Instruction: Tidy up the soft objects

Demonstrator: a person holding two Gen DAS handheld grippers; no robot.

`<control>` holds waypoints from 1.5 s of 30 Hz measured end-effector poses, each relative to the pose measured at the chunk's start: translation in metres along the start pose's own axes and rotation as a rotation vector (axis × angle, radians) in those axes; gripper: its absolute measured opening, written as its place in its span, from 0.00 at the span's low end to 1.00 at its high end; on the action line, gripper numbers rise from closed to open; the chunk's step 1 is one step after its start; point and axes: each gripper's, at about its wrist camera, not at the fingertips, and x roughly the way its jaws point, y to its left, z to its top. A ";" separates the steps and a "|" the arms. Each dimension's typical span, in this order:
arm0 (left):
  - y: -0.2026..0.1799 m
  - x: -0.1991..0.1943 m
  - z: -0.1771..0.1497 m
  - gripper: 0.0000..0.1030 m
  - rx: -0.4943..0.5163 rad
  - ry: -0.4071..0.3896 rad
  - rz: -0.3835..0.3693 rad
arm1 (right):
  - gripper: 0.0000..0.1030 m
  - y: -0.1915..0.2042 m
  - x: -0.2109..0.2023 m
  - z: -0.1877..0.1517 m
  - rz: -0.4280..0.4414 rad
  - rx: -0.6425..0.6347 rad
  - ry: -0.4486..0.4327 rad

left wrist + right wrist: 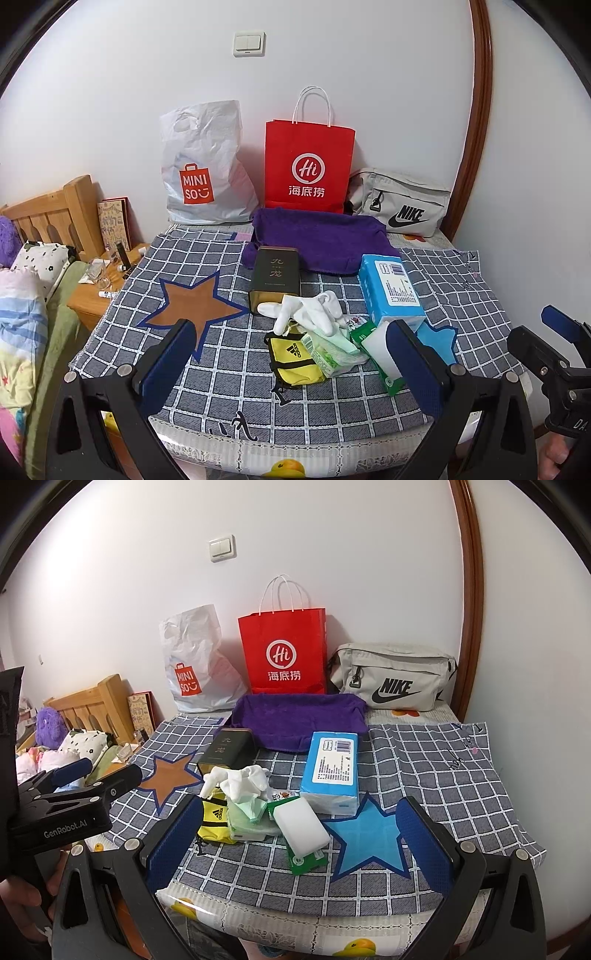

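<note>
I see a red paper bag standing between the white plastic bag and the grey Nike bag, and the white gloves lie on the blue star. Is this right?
Not quite. The white gloves lie beside the dark rectangular tin, between the stars, not on the blue star, as the right wrist view shows. The red paper bag does stand between the white plastic bag and grey Nike bag.

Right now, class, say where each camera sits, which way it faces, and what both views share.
Left wrist: on the left claw, facing the wall across the checked cloth; its open fingers frame the yellow pouch; right claw at the edge.
Right wrist: on the right claw, same heading; open fingers frame the white sponge; left claw visible.
Shared: red bag, purple towel.
</note>
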 end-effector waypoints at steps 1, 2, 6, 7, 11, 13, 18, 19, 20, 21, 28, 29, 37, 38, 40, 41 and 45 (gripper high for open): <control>0.000 0.000 0.000 1.00 0.000 0.000 0.000 | 0.99 0.000 0.000 0.000 0.000 -0.001 0.001; 0.000 -0.001 0.001 1.00 -0.001 0.000 0.000 | 0.99 0.000 0.000 0.000 -0.001 -0.001 -0.001; 0.001 -0.001 0.001 1.00 0.002 0.000 0.000 | 0.99 0.000 -0.001 -0.002 0.001 -0.001 -0.002; 0.000 -0.001 0.000 1.00 0.001 0.000 -0.001 | 0.99 0.000 -0.001 -0.001 0.002 -0.001 -0.003; 0.001 -0.002 0.002 1.00 0.003 -0.001 -0.002 | 0.99 0.001 -0.003 -0.001 0.003 -0.004 -0.004; 0.001 -0.002 0.001 1.00 0.003 0.000 -0.001 | 0.99 0.001 -0.003 -0.001 0.005 -0.004 -0.003; 0.000 -0.002 0.001 1.00 0.004 0.000 -0.001 | 0.99 0.003 -0.002 -0.001 0.016 -0.004 -0.005; 0.001 -0.001 0.001 1.00 0.005 0.002 -0.001 | 0.99 0.003 -0.001 -0.001 0.018 -0.005 -0.003; 0.001 0.000 0.002 1.00 0.006 0.003 -0.002 | 0.99 0.002 0.000 -0.003 0.022 -0.005 -0.003; 0.000 0.002 0.002 1.00 0.005 0.005 -0.005 | 0.99 0.002 0.001 -0.004 0.025 -0.006 -0.002; -0.002 0.026 -0.001 1.00 0.010 0.027 0.010 | 0.99 -0.007 0.021 -0.008 0.049 0.002 0.021; -0.001 0.031 -0.002 1.00 0.009 0.033 0.013 | 0.99 -0.010 0.026 -0.009 0.050 0.007 0.028; 0.010 0.084 -0.016 1.00 -0.019 0.128 0.022 | 0.97 -0.025 0.075 -0.026 0.081 0.015 0.096; 0.011 0.089 -0.018 1.00 -0.018 0.135 0.027 | 0.96 -0.026 0.083 -0.028 0.095 0.013 0.109; 0.013 0.102 -0.022 0.99 -0.016 0.151 0.040 | 0.89 -0.029 0.098 -0.033 0.123 0.012 0.134; 0.015 0.107 -0.024 0.99 -0.016 0.159 0.043 | 0.89 -0.030 0.106 -0.035 0.137 0.013 0.148; 0.018 0.128 -0.030 0.99 -0.021 0.198 0.034 | 0.86 -0.032 0.137 -0.043 0.155 0.017 0.187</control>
